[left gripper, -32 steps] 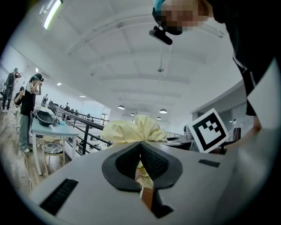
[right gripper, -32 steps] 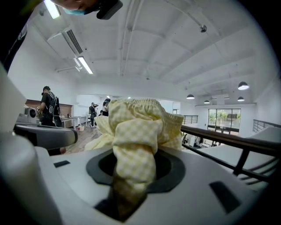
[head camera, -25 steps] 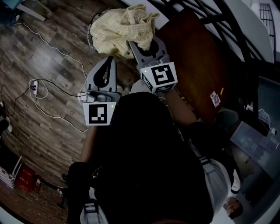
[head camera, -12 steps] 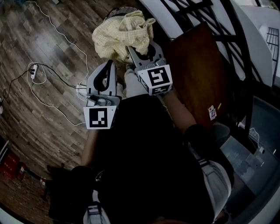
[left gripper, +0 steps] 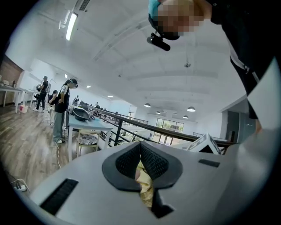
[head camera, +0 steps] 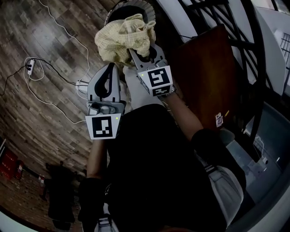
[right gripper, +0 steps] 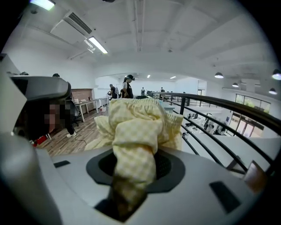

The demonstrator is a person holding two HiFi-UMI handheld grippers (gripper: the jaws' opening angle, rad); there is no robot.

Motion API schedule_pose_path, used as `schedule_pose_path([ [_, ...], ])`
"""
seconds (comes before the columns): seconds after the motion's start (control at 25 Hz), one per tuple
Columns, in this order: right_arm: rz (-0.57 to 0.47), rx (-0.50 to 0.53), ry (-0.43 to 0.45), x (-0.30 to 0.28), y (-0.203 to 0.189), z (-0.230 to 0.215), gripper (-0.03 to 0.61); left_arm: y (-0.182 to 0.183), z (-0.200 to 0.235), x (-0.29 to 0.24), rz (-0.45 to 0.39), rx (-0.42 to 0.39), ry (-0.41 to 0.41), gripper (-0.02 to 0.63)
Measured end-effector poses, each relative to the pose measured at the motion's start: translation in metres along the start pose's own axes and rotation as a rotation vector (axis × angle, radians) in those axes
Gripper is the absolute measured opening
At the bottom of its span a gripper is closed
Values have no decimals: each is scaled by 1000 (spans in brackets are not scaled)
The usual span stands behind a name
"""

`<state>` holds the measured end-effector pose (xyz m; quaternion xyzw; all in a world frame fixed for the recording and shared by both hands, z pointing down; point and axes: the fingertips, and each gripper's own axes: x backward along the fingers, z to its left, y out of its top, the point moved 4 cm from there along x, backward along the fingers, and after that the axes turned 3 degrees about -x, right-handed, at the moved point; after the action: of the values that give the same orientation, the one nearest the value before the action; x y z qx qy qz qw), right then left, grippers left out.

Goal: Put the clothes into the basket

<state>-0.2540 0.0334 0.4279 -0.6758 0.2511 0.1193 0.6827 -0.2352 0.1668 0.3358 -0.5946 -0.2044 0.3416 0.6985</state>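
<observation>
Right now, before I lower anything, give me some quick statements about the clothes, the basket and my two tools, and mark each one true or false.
1. The right tool grips the pale yellow checked cloth garment. True.
2. The garment lies spread flat on the wooden plank floor. False: it hangs bunched from the right tool, off the floor.
3. In the head view, the round dark basket with a pale rim shows just beyond the garment. True.
4. The left tool has its jaws wide apart with nothing between them. False: its jaws are together, with a scrap of yellow cloth between them.
</observation>
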Motion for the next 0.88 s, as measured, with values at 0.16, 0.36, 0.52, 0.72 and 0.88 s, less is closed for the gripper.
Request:
schedule_pose_path([
  [0.16, 50, -30, -8, -27, -27, -11, 149, -14, 6, -23, 8, 13, 13, 14],
  [0.36, 89, -51, -47, -66, -54, -25, 150, -41, 21, -47, 50, 9, 6, 14],
  [0.52, 111, -54, -59, -97, -78, -39, 150, -67, 33, -66, 79, 5, 11, 14],
  [0.72, 139, 5, -62, -131, -110, -51, 152, -91, 47, -87, 84, 19, 30, 14],
  [0.88, 180, 10, -54, -163, -141, -59, 152, -114, 59, -103, 99, 24, 33, 14],
])
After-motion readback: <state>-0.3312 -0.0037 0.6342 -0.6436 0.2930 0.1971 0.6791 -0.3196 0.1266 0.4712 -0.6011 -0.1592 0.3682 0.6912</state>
